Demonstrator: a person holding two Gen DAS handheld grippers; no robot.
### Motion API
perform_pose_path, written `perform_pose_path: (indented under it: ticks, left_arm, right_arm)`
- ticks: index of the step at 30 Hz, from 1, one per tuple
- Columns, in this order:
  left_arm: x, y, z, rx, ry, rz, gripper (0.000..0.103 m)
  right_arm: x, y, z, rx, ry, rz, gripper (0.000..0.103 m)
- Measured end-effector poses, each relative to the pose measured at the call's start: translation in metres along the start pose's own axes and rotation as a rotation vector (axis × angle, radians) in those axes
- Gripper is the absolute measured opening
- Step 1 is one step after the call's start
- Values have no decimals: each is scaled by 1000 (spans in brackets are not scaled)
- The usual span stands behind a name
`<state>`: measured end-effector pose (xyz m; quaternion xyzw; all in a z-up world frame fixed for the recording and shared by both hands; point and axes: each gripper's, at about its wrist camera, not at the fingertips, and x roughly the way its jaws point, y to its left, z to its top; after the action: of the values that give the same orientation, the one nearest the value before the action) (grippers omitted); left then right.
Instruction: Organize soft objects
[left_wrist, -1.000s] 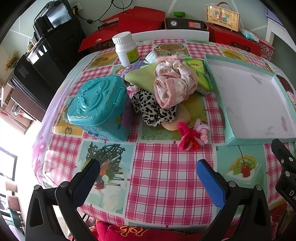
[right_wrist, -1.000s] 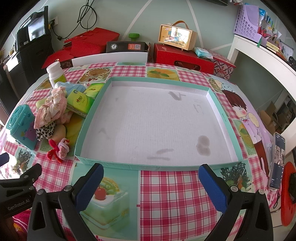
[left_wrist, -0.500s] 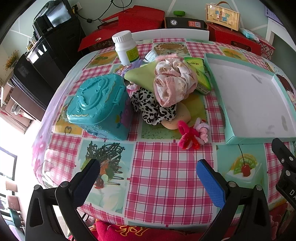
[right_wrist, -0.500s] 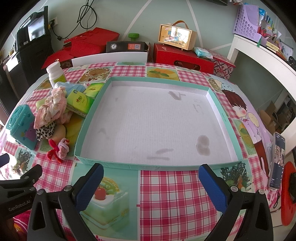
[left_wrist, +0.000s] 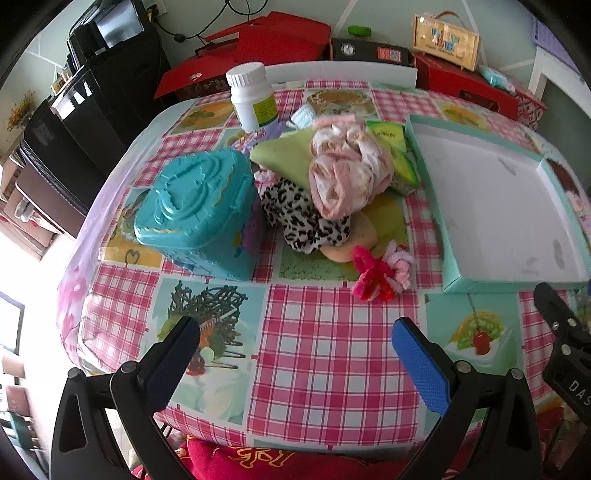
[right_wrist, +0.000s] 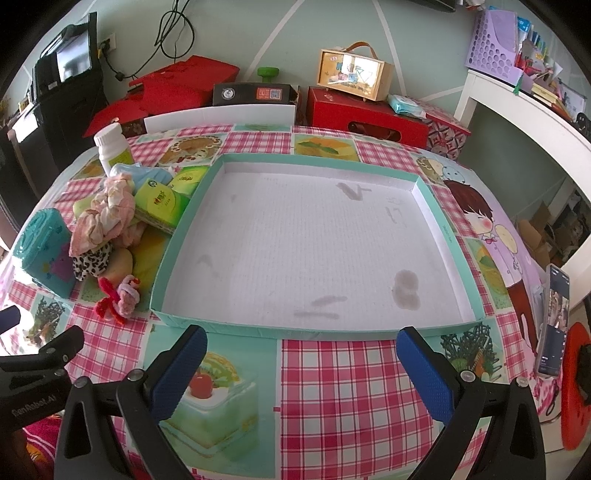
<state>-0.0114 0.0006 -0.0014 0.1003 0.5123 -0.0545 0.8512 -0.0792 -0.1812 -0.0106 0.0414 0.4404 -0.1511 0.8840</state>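
checkered tablecloth (left_wrist: 325, 354) under both gaping tongs, left (left_wrist: 295, 354) and right (right_wrist: 301, 363)

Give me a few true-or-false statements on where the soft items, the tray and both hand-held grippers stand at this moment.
1. The shallow tray holds a scrunchie. False: nothing lies in it.
2. The left hand-held gripper is open and holds nothing. True.
3. The leopard-print scrunchie lies partly under the pink cloth bundle. True.
4. The right hand-held gripper is shut on the red-and-pink hair tie. False: it is open, and the tie lies on the tablecloth.
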Motion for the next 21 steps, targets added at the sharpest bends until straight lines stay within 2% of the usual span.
perform_pose_path:
  ticks: [6, 13, 18, 21]
  left_arm:
    - [-18, 26, 28, -74, -55, -60, 103]
    - [-33, 65, 64, -148, -171, -115, 103]
    - [-27, 86, 77, -199, -204, -220, 103]
    - [-21, 88, 86, -177, -197, -224, 103]
  right_arm:
    - [-14, 5, 12, 6, -63, 114, 103]
    - [-22, 42, 44, -61, -143, 242, 103]
    - [-14, 73, 62, -92, -158, 306, 103]
    - [-2, 88, 67, -96, -140, 347, 103]
